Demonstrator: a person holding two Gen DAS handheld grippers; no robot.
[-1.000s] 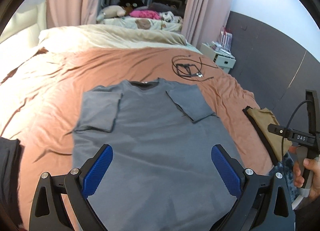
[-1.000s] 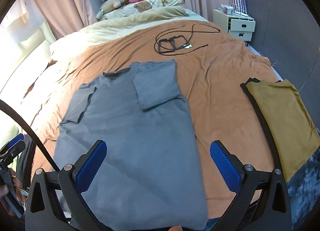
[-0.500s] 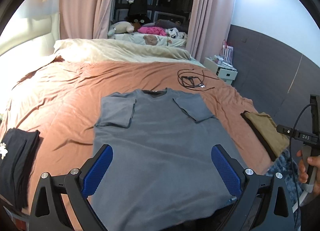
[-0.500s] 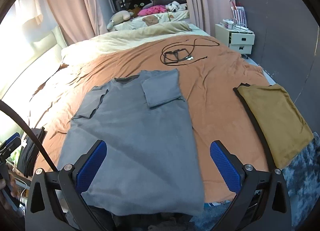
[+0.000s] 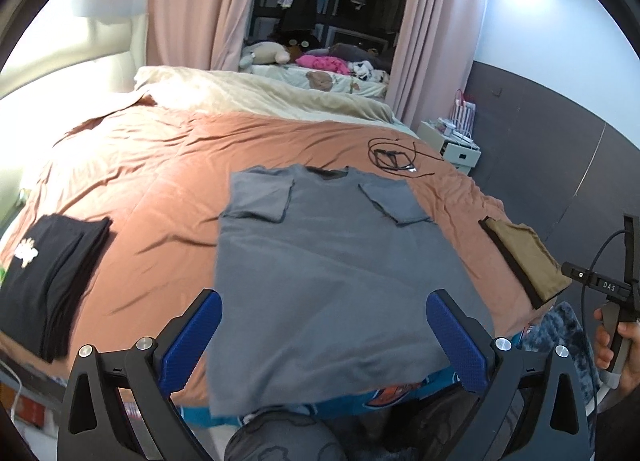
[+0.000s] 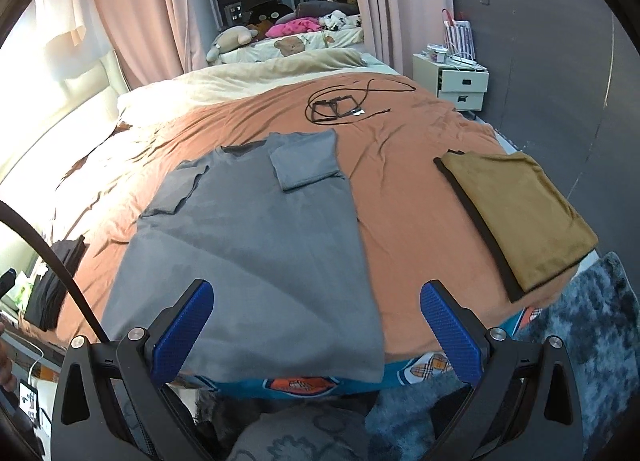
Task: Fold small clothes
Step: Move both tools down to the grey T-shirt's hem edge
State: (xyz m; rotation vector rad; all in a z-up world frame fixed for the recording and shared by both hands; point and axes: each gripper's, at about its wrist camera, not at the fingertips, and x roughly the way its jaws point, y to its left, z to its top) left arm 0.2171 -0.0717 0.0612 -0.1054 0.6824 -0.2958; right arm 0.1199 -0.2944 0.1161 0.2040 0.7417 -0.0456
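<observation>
Two grippers, left gripper (image 5: 324, 335) and right gripper (image 6: 316, 325), both spread wide, holding nothing, above near edge of bed (image 5: 160, 189). Grey shirt (image 5: 332, 261) flat on bed, sleeves folded in, hem over near edge. Black clothes (image 5: 48, 269) left of shirt, tan garment (image 6: 520, 213) right of shirt. Black cable (image 6: 340, 105) beyond shirt collar.

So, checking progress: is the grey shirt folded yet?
Partly: the grey shirt lies spread flat with both sleeves folded in, body not folded.
</observation>
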